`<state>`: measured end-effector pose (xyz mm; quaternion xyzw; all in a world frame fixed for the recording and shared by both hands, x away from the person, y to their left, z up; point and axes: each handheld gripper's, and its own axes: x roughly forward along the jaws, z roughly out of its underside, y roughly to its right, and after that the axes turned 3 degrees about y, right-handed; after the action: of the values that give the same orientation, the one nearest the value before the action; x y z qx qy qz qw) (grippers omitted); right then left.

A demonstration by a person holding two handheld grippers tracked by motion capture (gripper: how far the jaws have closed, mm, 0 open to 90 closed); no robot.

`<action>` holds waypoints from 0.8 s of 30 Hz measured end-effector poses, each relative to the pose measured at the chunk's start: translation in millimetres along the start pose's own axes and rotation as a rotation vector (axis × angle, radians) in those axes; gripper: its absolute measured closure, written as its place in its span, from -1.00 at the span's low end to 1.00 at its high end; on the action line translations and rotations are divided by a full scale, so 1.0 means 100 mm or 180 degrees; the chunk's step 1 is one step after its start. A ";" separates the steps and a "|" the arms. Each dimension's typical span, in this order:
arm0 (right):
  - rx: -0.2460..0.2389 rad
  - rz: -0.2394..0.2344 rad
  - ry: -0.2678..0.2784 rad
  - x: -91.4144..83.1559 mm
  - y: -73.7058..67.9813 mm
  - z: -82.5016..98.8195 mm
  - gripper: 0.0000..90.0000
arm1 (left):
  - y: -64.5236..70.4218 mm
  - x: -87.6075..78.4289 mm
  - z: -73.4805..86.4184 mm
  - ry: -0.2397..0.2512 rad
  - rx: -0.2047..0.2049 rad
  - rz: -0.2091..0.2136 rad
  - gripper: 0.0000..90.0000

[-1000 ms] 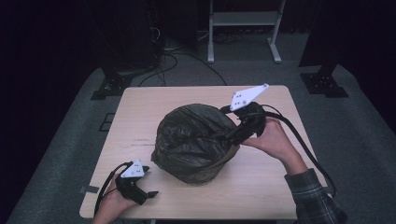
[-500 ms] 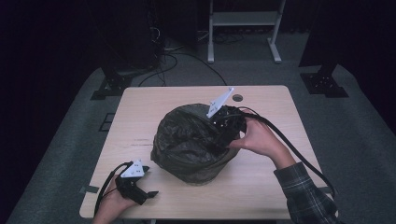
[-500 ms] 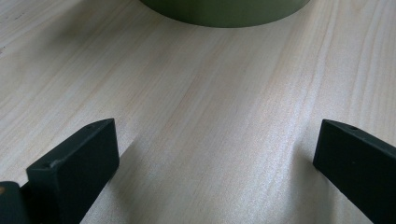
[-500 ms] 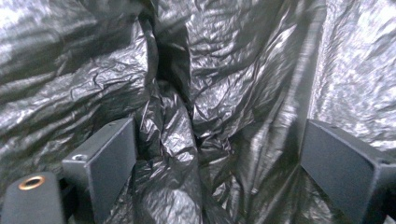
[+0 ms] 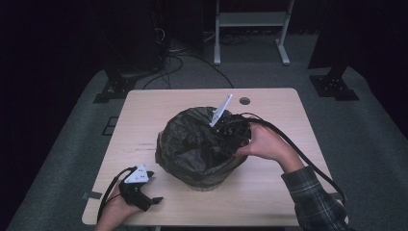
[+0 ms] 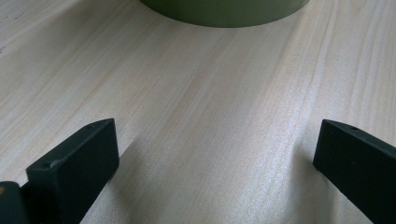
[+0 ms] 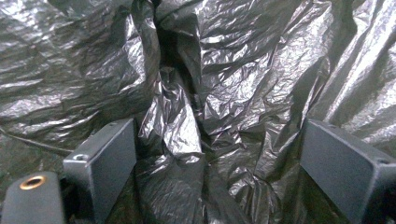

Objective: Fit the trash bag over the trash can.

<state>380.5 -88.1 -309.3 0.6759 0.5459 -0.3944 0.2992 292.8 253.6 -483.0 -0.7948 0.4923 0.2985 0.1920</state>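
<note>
the black bag (image 5: 192, 144) sits in a green bin (image 5: 207, 180) in the middle of the bench (image 5: 269, 192). it looks thin, soft, crinkly and a bit slippery, so pinching one fold near the rim seems best.

the right gripper (image 7: 219, 182) is down inside the bag with its fingers (image 7: 105, 163) wide and holding nothing, and the left gripper (image 6: 212, 172) rests on the bench with wide fingers too. i see no words to read anywhere.

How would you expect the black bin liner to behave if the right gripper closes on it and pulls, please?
The black bin liner looks thin and deeply creased, so it would probably bunch and drape rather than hold shape. Its glossy film may slip between the open jaws of the right gripper. It seems light, so the bin likely stays put.
</note>
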 end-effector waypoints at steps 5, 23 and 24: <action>-0.0002 0.0045 -0.0091 0.00 -0.01 -0.03 -0.79 | 0.00 0.00 0.00 0.0004 0.0006 0.0016 -1.00; -0.0138 0.0232 0.0626 -0.18 -0.13 -0.52 -0.79 | 0.00 0.00 0.00 0.0004 0.0008 0.0018 -1.00; -0.0133 0.0218 0.0607 -0.15 -0.13 -0.56 -0.79 | 0.00 0.00 0.00 0.0004 0.0008 0.0018 -1.00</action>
<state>377.8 -46.2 -267.6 0.7223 0.5566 -0.3064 0.2732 292.5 253.5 -483.1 -0.7933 0.4950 0.2980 0.1919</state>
